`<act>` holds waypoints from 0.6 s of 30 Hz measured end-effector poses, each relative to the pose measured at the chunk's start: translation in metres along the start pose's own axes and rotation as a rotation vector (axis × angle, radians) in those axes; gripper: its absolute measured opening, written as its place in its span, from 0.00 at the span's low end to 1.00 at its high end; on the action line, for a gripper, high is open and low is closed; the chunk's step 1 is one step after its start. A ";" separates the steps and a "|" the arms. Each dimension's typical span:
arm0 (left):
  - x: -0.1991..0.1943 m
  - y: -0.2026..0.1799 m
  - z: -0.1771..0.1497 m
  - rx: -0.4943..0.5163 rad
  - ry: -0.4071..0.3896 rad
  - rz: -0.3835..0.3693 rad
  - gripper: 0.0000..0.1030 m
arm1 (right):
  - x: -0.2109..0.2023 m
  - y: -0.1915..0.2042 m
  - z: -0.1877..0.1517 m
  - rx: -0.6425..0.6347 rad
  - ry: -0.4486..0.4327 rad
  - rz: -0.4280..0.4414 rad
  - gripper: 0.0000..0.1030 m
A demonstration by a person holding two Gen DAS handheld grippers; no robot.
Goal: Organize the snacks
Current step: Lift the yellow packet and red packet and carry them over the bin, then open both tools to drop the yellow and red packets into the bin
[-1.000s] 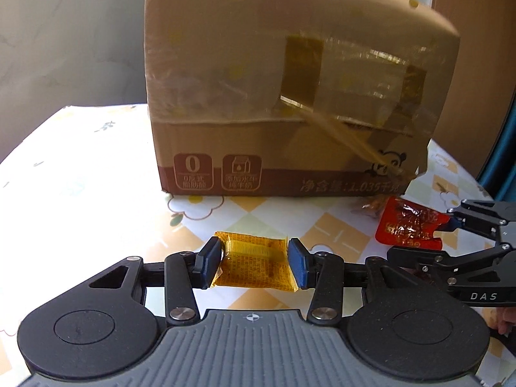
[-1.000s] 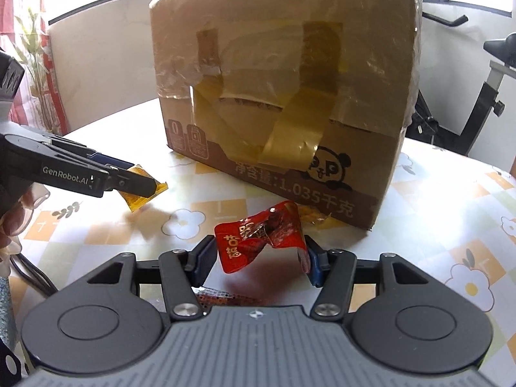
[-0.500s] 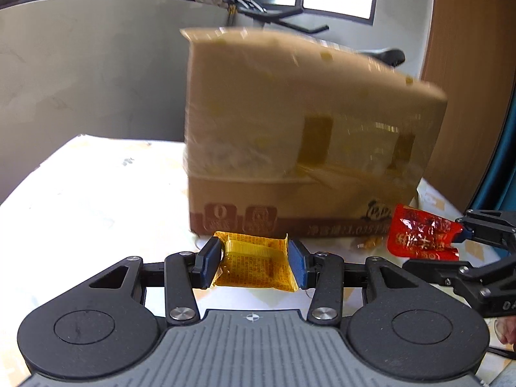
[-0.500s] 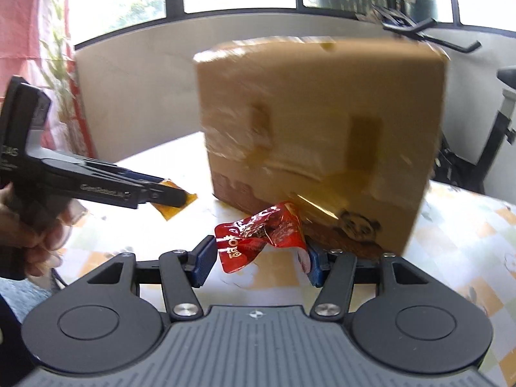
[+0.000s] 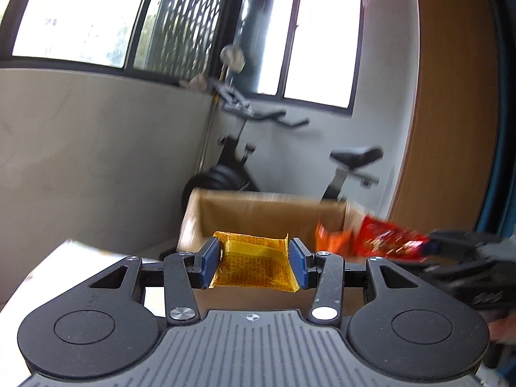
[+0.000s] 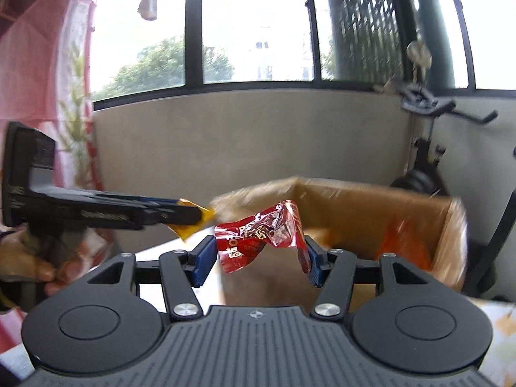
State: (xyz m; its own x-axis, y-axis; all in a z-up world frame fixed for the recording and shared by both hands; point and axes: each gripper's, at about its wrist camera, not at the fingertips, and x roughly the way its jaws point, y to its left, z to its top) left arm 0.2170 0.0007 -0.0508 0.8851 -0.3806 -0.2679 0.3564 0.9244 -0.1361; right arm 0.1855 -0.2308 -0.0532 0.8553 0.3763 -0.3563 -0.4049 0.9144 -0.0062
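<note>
Left tongs [image 5: 254, 264] clamped on a flat, square yellow foil sachet [image 5: 253, 266] with fine print and a crimped top seam, held level at the near rim of an open brown cardboard box [image 5: 258, 213]. Right tongs [image 6: 258, 259] clamped on a crinkled, glossy red snack wrapper [image 6: 261, 235] with a clear twisted end, held above the same box [image 6: 354, 213], matte corrugated walls, an orange packet [image 6: 403, 242] blurred inside. Box standing on the counter [image 6: 496, 332].

Left gripper [image 5: 254, 266] raised, level, jaws clamped on a load. Right gripper [image 6: 258, 259] alongside, likewise clamped. Bare hand [image 6: 25, 266] grips left handle.
</note>
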 end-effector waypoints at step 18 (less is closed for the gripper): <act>0.099 -0.001 0.024 0.073 0.143 0.065 0.77 | 0.064 -0.044 -0.001 0.011 0.177 -0.197 0.77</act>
State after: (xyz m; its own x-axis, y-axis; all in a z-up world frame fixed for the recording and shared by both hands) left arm 0.3119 -0.0374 -0.0541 0.8573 -0.3149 -0.4072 0.3251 0.9446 -0.0461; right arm 0.2583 -0.2473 -0.0766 0.8467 0.1597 -0.5076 -0.2316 0.9694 -0.0814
